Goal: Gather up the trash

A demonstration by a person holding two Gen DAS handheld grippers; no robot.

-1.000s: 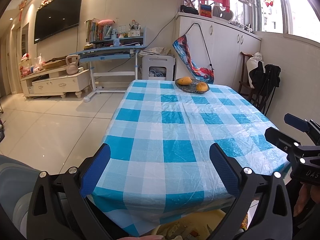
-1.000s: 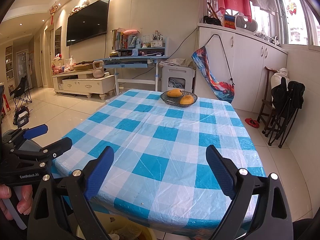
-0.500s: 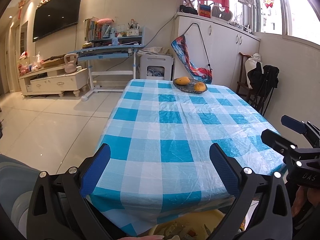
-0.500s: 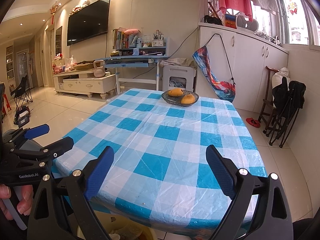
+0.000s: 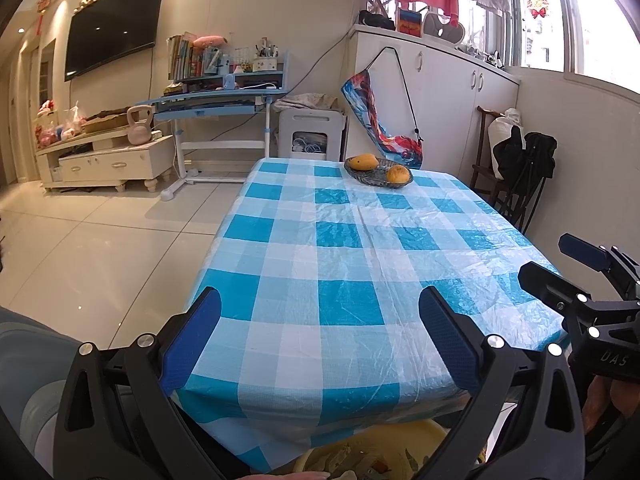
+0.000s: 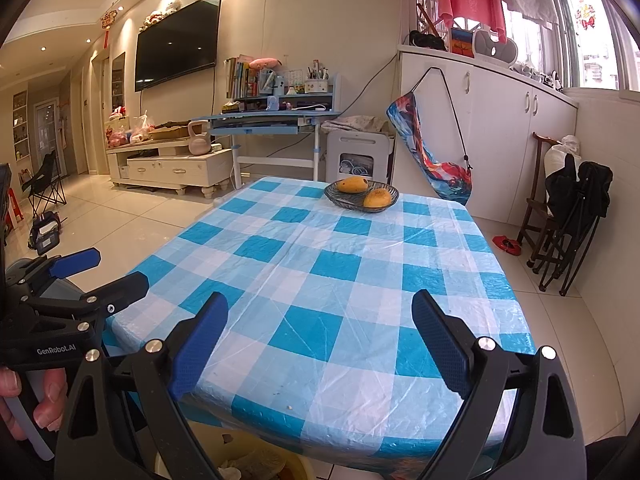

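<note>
Both grippers had drifted back a little from the bench (image 5: 352,264) over the last second, so that more of its near edge showed, while nothing on it had shifted. One left gripper (image 5: 320,336) and one right gripper (image 6: 320,336) hung just off that near edge, side by side, each with its two blue-padded fingers (image 5: 192,340) spread wide apart and nothing between them. A hand (image 6: 36,396) gripped the left tool's handle at the edge of the right view.

One checked cloth (image 6: 340,280), blue and white, covered the bench. On its far end stood one dark bowl (image 6: 350,199) with two mangoes (image 6: 351,185) in it, well apart from both grippers. A few small crumbs (image 6: 289,406) lay on the cloth near the front edge.

Below that edge sat one yellow bin (image 5: 380,446), partly hidden by the cloth; the trash (image 5: 352,460) lay inside it as a heap of scraps too jumbled to count.

Behind the bench were one wall television (image 6: 178,42), one blue desk (image 6: 276,116), one pink kettlebell (image 6: 198,138) and one red slipper (image 6: 506,243) on the floor.
</note>
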